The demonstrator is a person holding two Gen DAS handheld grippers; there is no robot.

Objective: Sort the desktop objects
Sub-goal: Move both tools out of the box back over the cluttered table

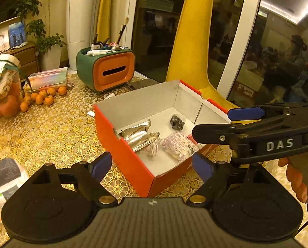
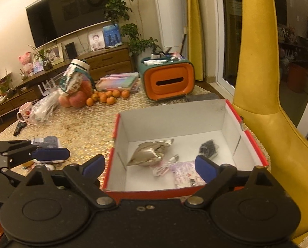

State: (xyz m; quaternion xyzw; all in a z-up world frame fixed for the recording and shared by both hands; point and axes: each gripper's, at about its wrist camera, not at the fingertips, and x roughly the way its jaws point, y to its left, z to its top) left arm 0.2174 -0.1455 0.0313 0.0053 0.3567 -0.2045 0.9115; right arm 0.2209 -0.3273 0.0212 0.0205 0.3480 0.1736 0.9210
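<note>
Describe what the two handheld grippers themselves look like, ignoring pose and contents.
Both match: matte black plastic bodies with two round hubs, silver pivot pins and angular black linkage arms ending in jaws faced with blue pads. The left gripper has a ribbed top plate. The right gripper carries white "DAS" lettering on its side, seen from the left wrist camera, where bare fingers grip its handle. No sleeve shows.

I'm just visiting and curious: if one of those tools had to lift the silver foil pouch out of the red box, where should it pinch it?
Probably the flat crimped end of the silver foil pouch, coming from above: the box walls block the sides, the belly is puffy, and the cable lies against its near edge.
</note>
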